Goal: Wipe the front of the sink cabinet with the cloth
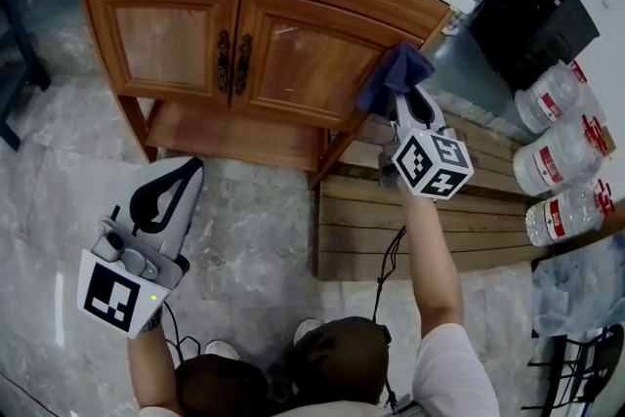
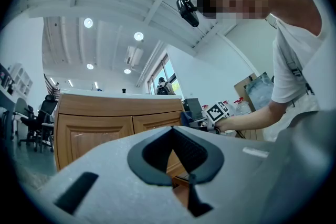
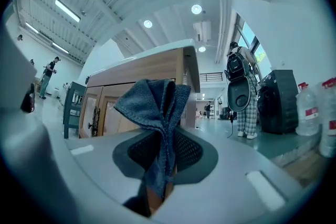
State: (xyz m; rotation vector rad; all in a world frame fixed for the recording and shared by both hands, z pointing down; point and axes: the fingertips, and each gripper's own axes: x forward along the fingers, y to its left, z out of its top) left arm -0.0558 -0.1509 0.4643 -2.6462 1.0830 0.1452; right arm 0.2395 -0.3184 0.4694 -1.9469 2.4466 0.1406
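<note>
Wiping appears under way: the right hand-held gripper (image 1: 405, 95) is clenched on the blue cloth (image 1: 395, 71), at the right edge of the sink cabinet (image 1: 293, 63) front, right of centre in the head view. The left hand-held gripper (image 1: 190, 169), closed on nothing, hangs at lower left. The next move likely calls for a leftward sweep across the doors.
</note>
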